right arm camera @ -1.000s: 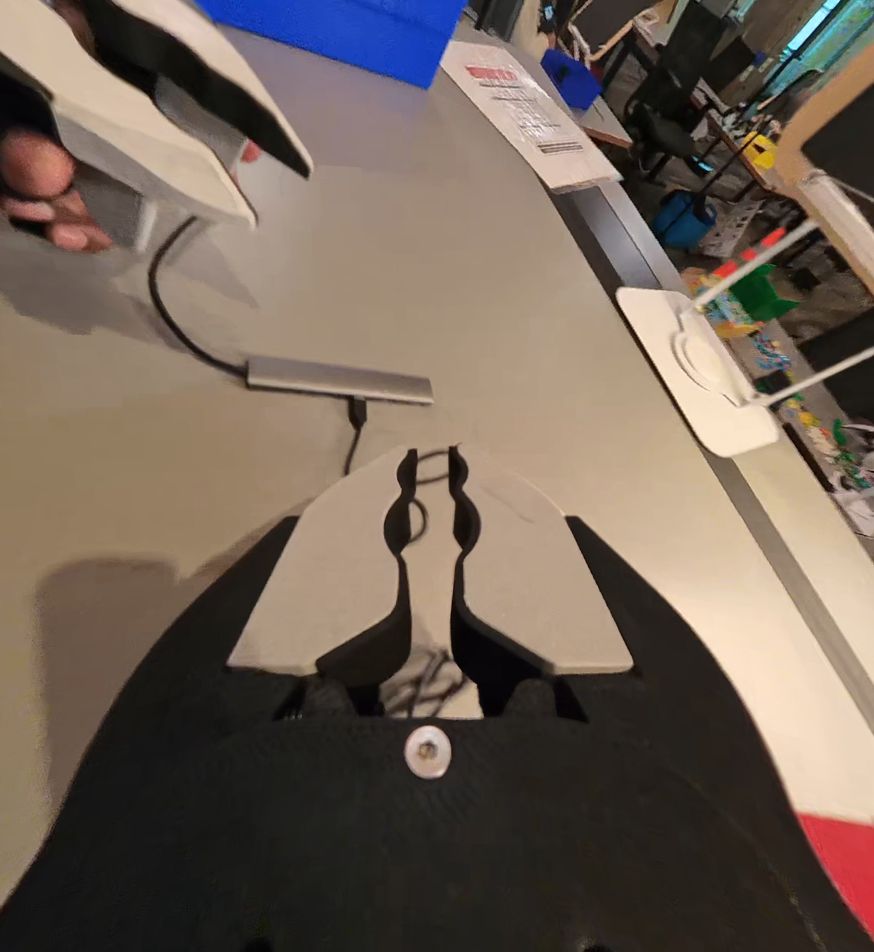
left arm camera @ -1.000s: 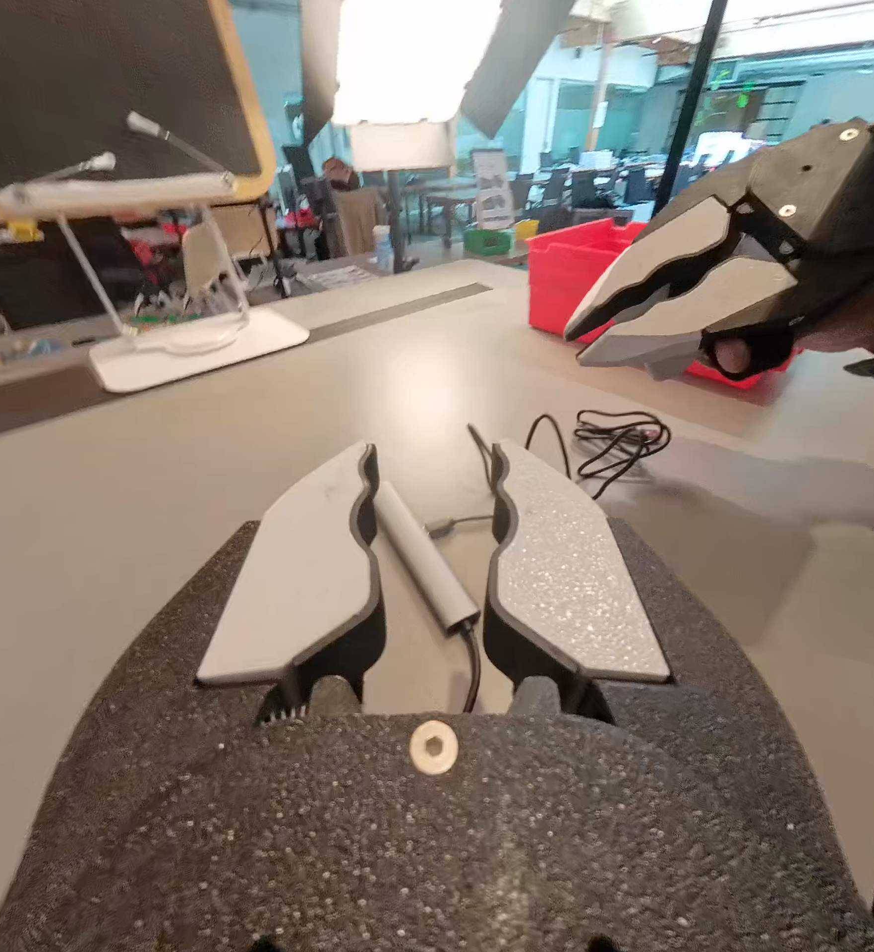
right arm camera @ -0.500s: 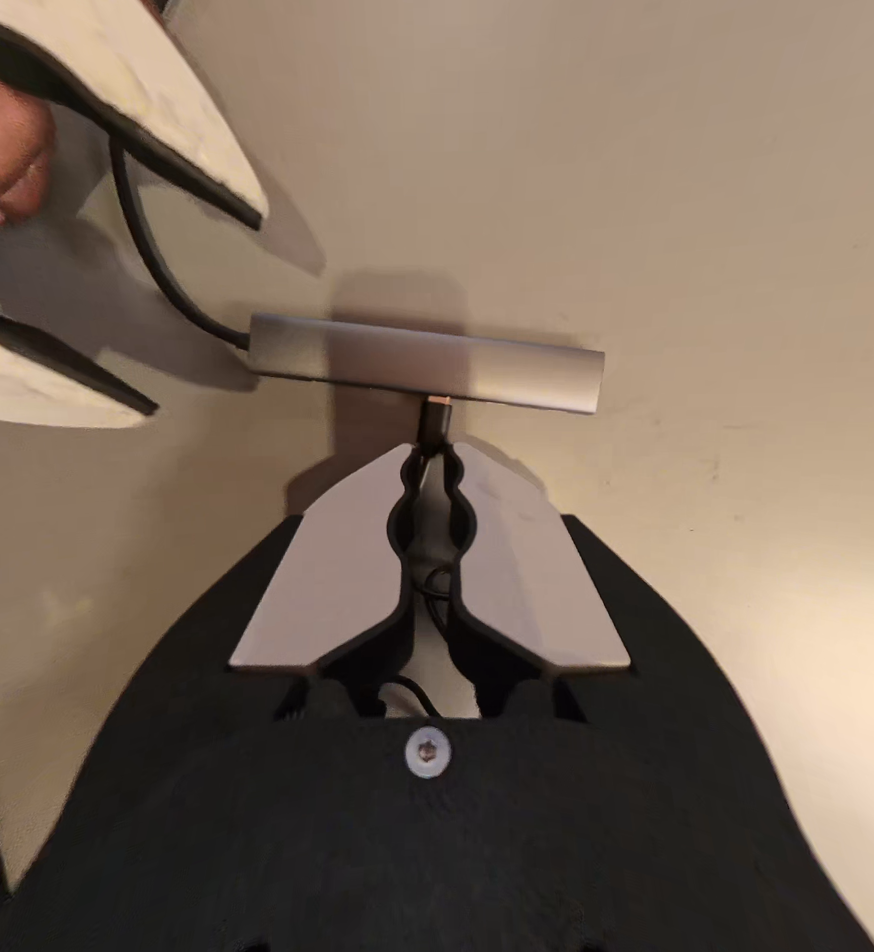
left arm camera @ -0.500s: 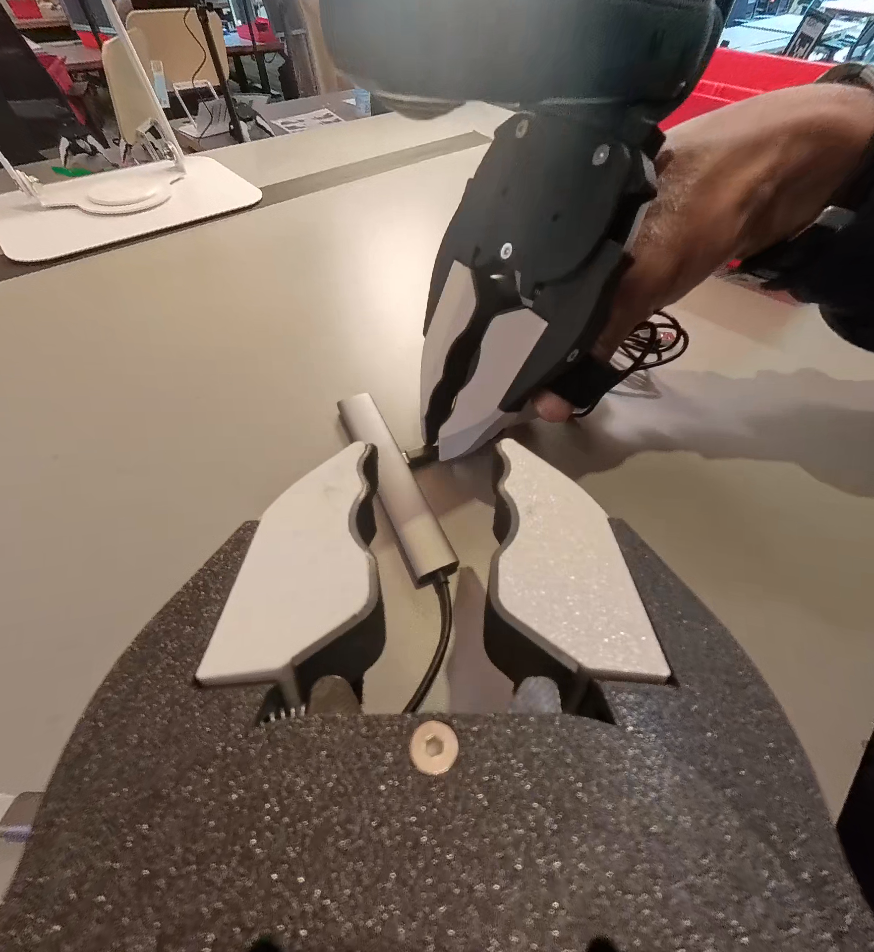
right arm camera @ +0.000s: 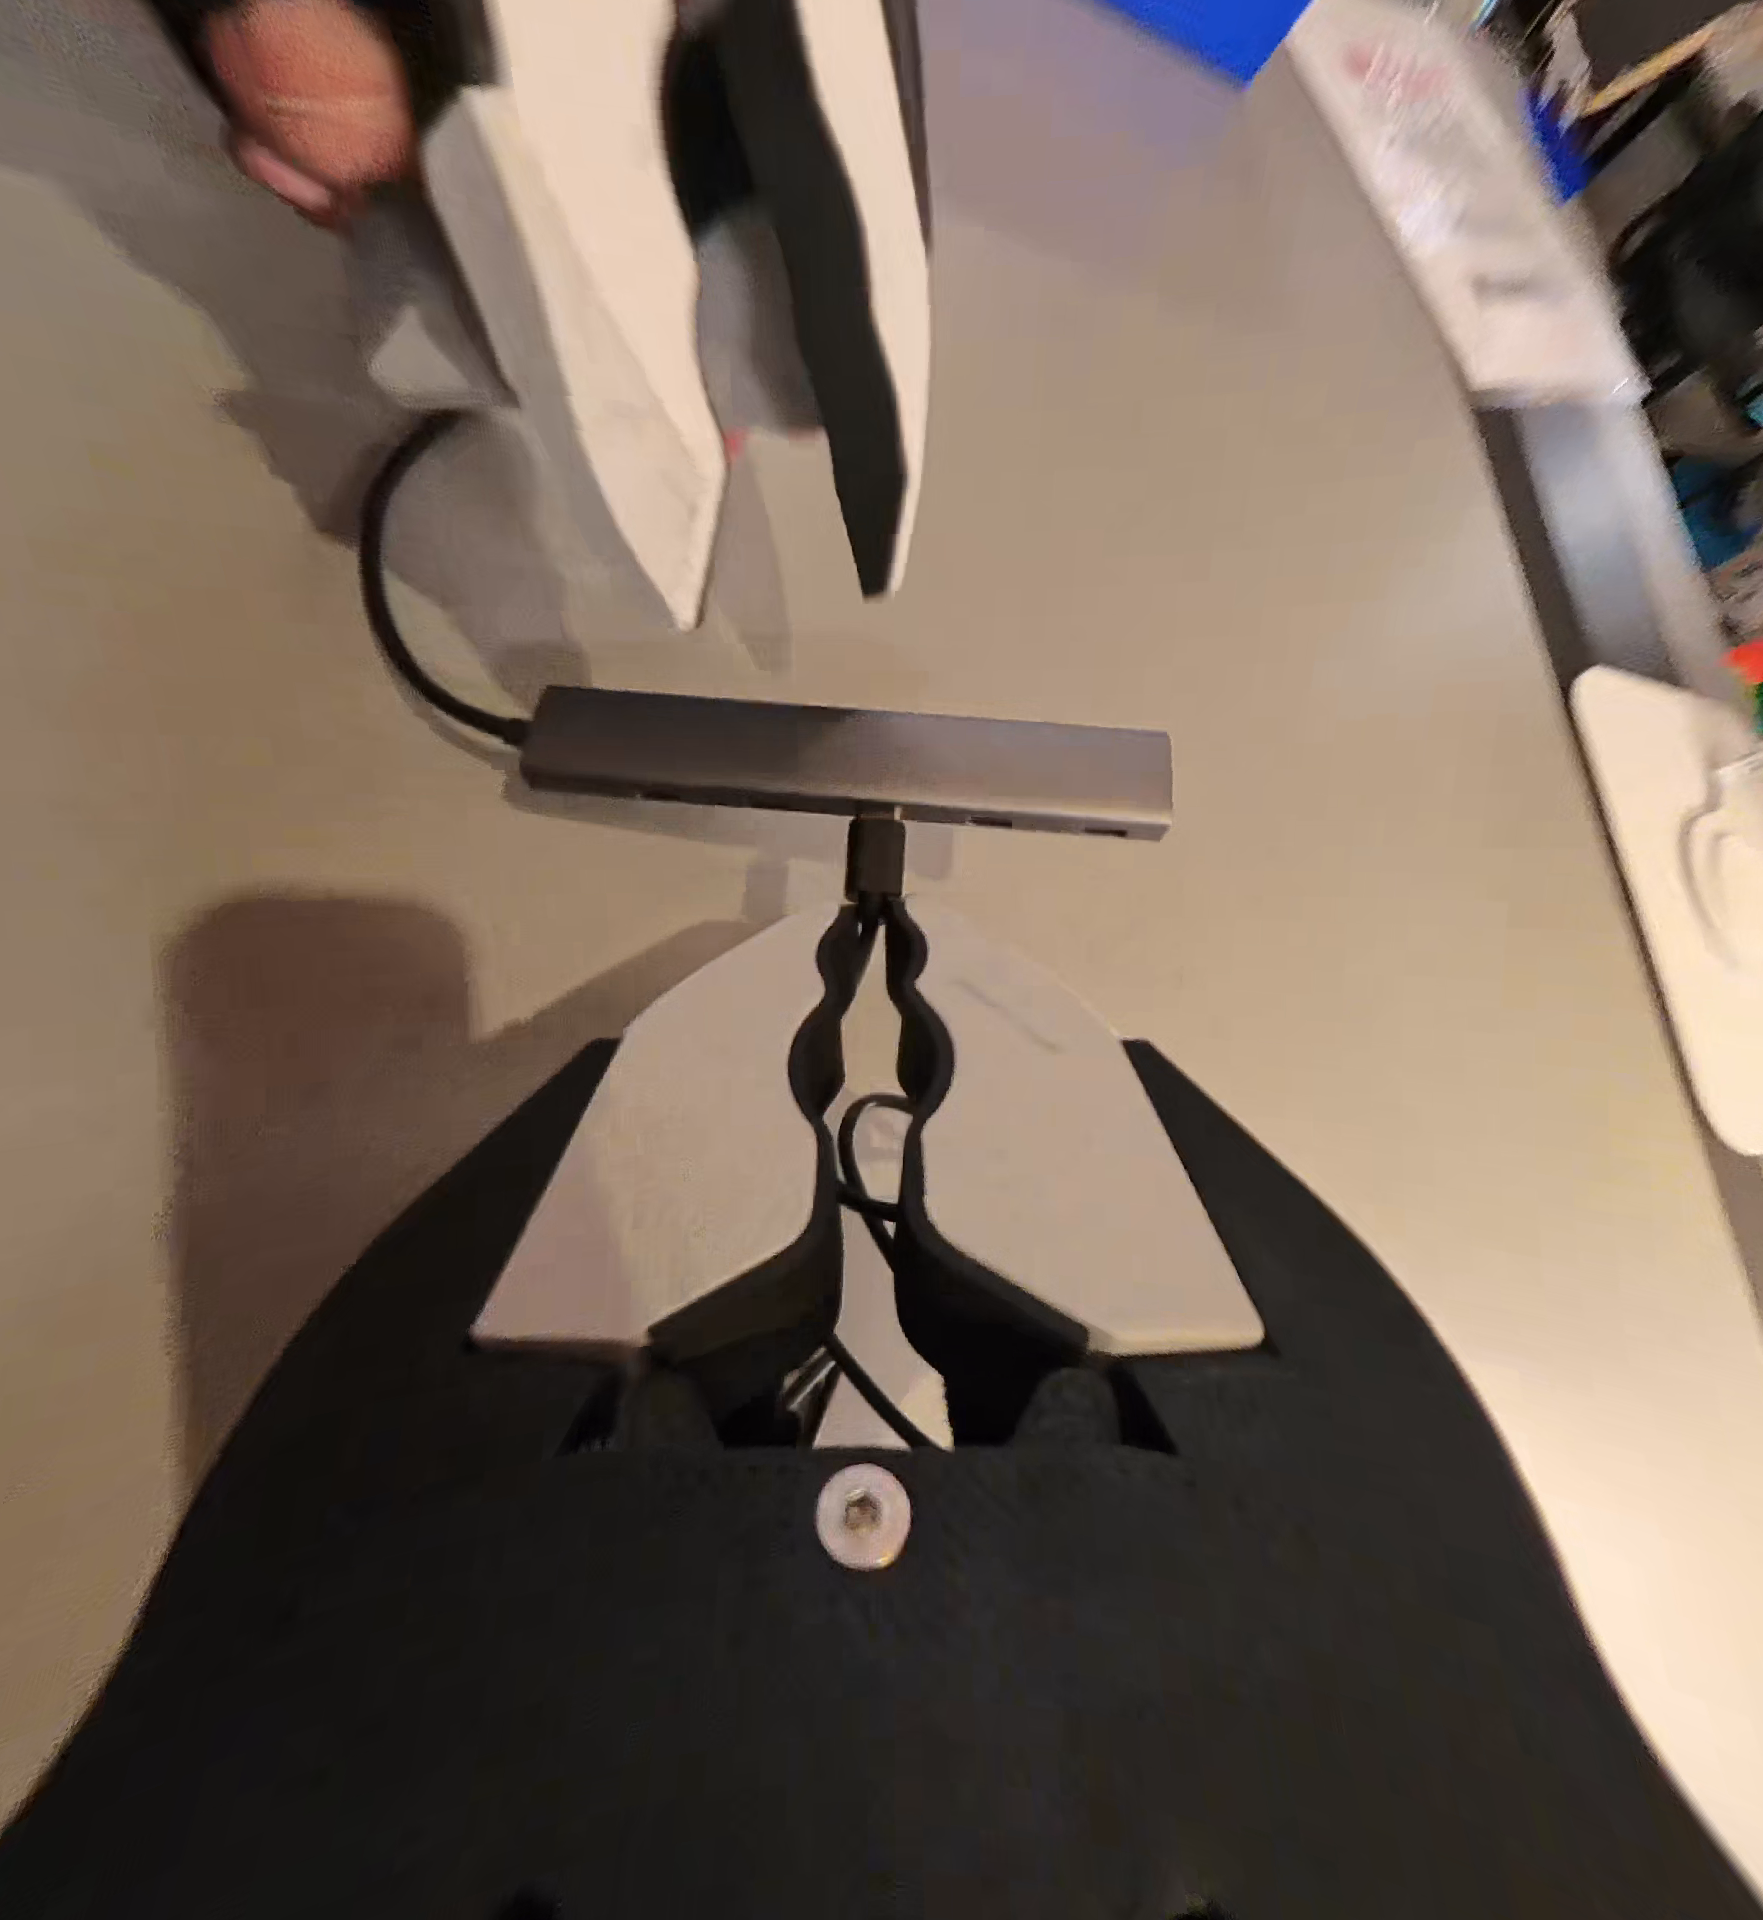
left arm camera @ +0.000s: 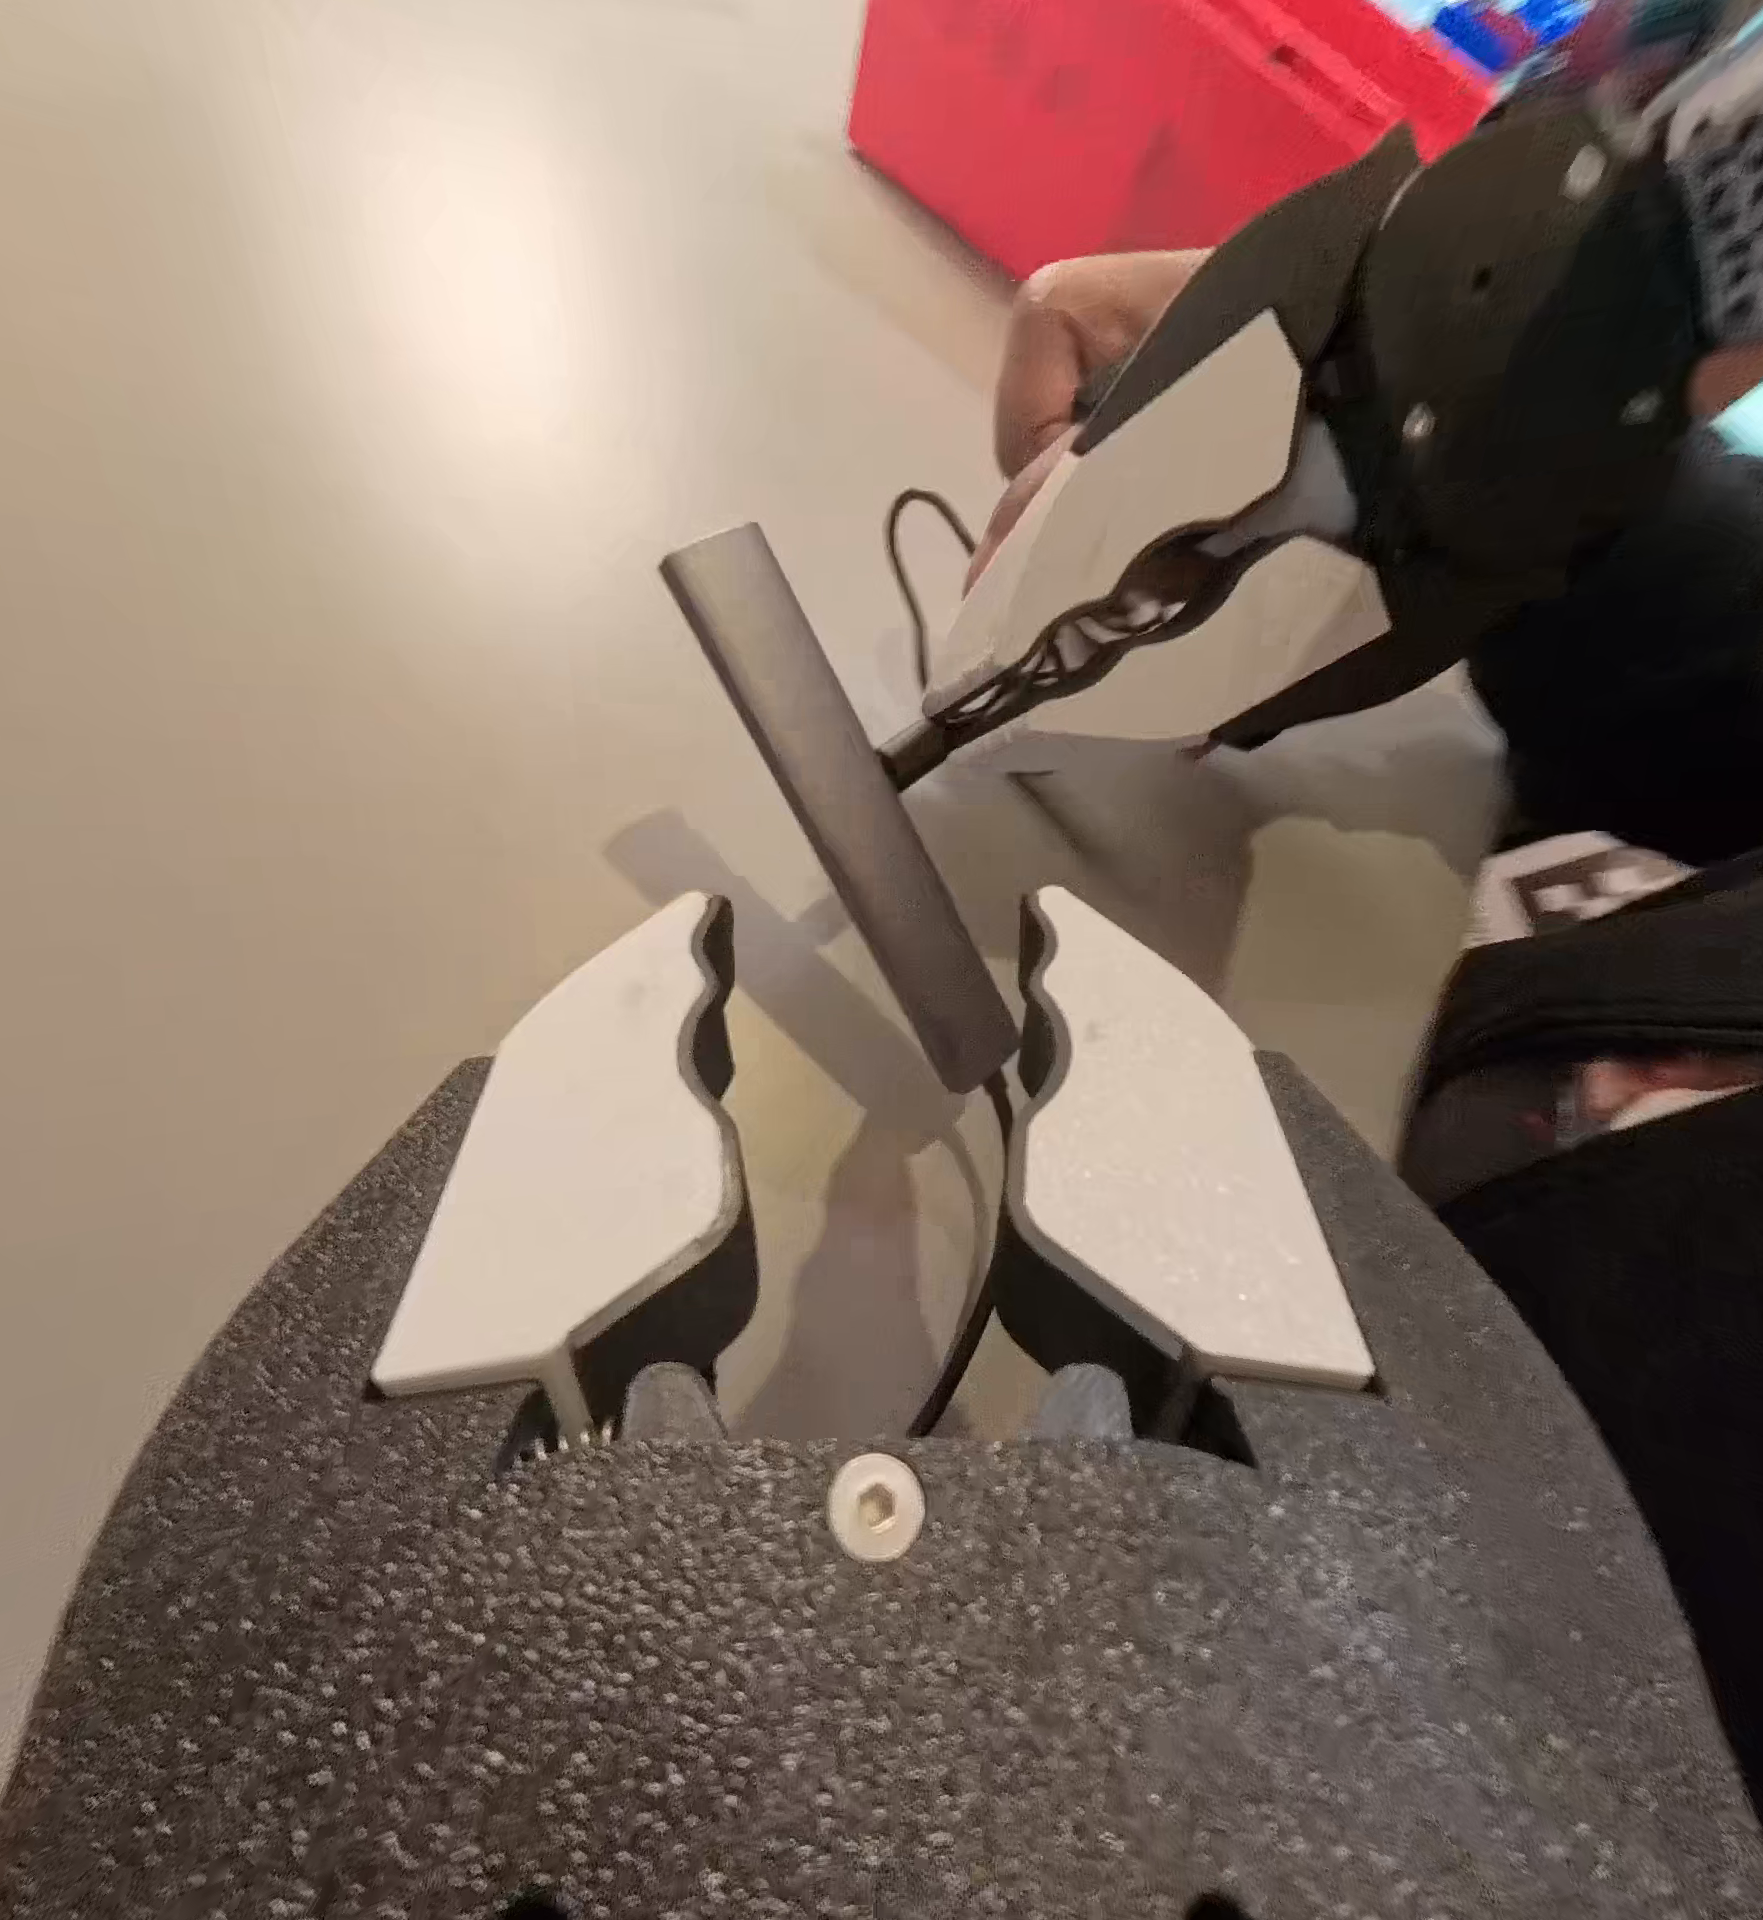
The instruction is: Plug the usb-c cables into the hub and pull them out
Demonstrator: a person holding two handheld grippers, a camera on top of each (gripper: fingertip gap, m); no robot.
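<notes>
The slim grey hub [left arm camera: 835, 769] hangs tilted above the table, its shadow under it. My right gripper [right arm camera: 872, 925] is shut on the black usb-c plug [right arm camera: 877, 852], which sits in the hub's [right arm camera: 856, 758] long side. The plug's cable [right arm camera: 856, 1164] runs back between the fingers. My left gripper [left arm camera: 872, 914] is open. The hub's near end lies between its fingers without being gripped. The hub's own black cable [left arm camera: 970, 1278] drops between the left fingers. The right gripper [left arm camera: 960, 707] shows in the left wrist view, the left gripper [right arm camera: 783, 603] in the right wrist view.
A red bin [left arm camera: 1116, 125] stands at the far side of the beige table [left arm camera: 233, 520]. A white flat stand base [right arm camera: 1708, 935] and a paper sheet [right arm camera: 1459, 208] lie near the table's right edge. A hand [left arm camera: 1053, 343] holds the right gripper. Left tips to right tips: about 5 cm.
The hub has come up off the table and tilted, still joined to the plug in my right gripper. My left gripper stays open and has shifted around the hub's near end.
</notes>
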